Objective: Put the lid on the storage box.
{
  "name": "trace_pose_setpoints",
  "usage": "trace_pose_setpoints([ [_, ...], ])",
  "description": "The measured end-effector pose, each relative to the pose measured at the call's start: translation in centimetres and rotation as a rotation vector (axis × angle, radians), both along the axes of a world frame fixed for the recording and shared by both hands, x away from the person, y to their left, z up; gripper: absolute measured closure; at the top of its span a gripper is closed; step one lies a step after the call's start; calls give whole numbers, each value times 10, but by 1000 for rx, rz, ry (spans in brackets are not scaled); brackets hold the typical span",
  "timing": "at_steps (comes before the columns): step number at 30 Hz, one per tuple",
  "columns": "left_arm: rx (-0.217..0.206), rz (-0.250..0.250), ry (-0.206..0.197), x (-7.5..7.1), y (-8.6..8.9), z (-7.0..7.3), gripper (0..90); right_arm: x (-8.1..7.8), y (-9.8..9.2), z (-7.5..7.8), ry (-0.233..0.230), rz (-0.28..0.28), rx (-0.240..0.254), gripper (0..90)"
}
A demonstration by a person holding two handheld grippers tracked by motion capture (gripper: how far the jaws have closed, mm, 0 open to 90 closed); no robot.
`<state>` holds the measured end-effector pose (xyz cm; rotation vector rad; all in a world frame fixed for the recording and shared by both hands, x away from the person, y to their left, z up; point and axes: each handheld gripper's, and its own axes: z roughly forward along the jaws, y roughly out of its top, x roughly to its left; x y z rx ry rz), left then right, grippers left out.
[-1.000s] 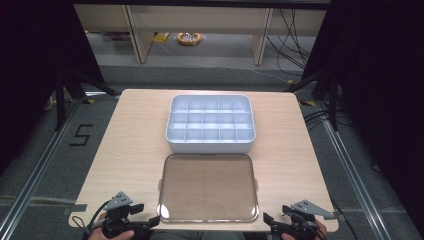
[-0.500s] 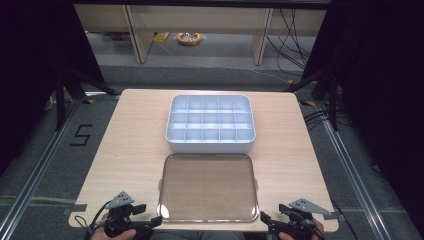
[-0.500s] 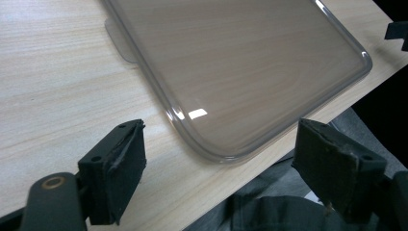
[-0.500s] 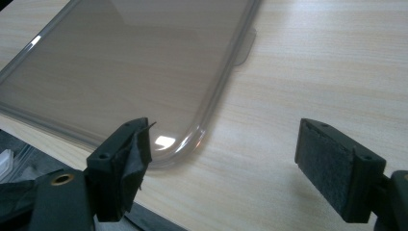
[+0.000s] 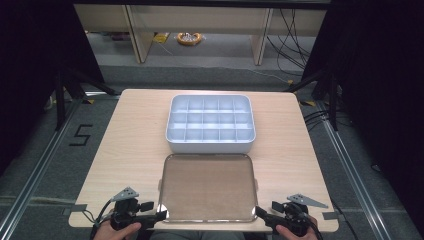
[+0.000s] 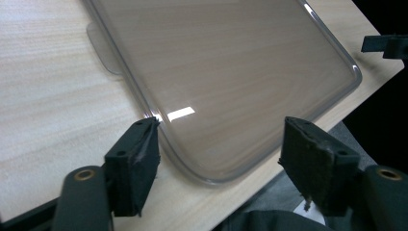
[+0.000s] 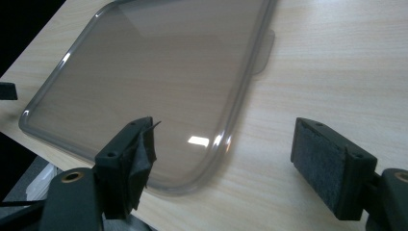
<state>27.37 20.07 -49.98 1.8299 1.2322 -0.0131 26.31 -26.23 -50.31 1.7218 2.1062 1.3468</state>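
Observation:
A clear plastic lid [image 5: 207, 187] lies flat on the wooden table [image 5: 135, 145] near its front edge. Behind it stands a white compartment box [image 5: 210, 123] with several empty cells. My left gripper [image 5: 159, 216] is at the lid's near left corner, open, its jaws on either side of that corner [image 6: 192, 166]. At the lid's near right corner my right gripper [image 5: 261, 214] is open too, with the lid's rounded corner [image 7: 202, 178] between its jaws. Neither gripper holds anything. A hand holds each gripper at the bottom edge of the high view.
The lid has a small tab on each long side [image 6: 103, 50] [image 7: 264, 48]. The table's front edge runs just under both grippers. Beyond the table are shelving legs, cables [image 5: 295, 37] and a yellow object [image 5: 189, 37] on the floor.
Both grippers have edged inward toward the lid's near corners. The lid and box have not moved.

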Motion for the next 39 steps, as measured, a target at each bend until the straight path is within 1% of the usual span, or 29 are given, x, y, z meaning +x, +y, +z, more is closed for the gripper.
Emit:
trace_pose_setpoints([
  [1,8,-1,4,2,1,0,323,2,0,-1,-17,12,-14,249],
  [2,8,-1,4,2,1,0,328,1,3,1,19,0,3,250],
  [5,-5,10,20,9,2,-2,360,6,4,-1,-6,11,-6,250],
  [6,-17,1,31,12,3,-2,381,6,7,1,28,-6,2,252],
  [7,-7,-11,37,14,5,-3,387,7,7,1,29,-6,3,252],
  [9,-7,-5,46,18,5,-4,395,9,8,0,25,-9,15,252],
  [10,-1,-3,57,21,5,-6,399,11,7,-1,8,0,-6,253],
  [12,-5,17,60,24,4,-7,400,13,6,-1,-2,13,-7,254],
  [13,9,0,60,26,5,-7,402,14,7,-2,-4,7,-19,254],
  [14,9,0,60,26,5,-7,403,13,9,0,29,-2,11,255],
  [15,16,4,71,29,4,-9,409,16,8,-2,1,8,-10,255],
  [16,20,1,72,29,4,-10,415,16,9,-1,15,2,-1,255],
  [17,17,27,81,29,2,-11,415,17,10,-2,11,-9,4,255],
  [18,15,28,85,30,2,-11,417,20,10,-2,8,-2,-17,257],
  [22,25,2,88,31,2,-12,426,24,12,-3,8,6,-10,259],
  [23,24,6,99,32,2,-13,425,25,15,-3,48,-7,19,261],
  [25,23,3,102,32,2,-14,434,29,14,-7,31,12,10,269],
  [26,12,29,105,33,0,-14,435,30,15,-7,35,12,8,273],
  [27,10,19,105,32,0,-14,437,31,16,-7,45,14,13,281],
  [28,24,-1,104,32,1,-14,438,32,18,-8,49,12,24,288],
  [29,23,1,102,32,1,-14,438,32,21,-8,72,-4,42,288],
  [30,24,1,101,32,1,-14,440,33,19,-9,71,17,45,296],
  [31,23,1,100,32,1,-14,443,33,22,-10,88,5,61,315],
  [32,22,1,98,32,1,-14,444,32,24,-10,107,1,100,306],
  [33,26,2,93,32,1,-14,446,32,25,-9,114,-9,99,310],
  [35,26,2,90,31,1,-14,460,34,23,-12,71,6,61,322],
  [37,28,3,85,31,1,-15,478,33,22,-11,80,2,73,337],
  [38,32,7,79,31,1,-15,478,33,22,-12,81,-12,81,355],
  [39,31,28,75,30,1,-16,508,31,21,-12,123,-62,139,413],
])
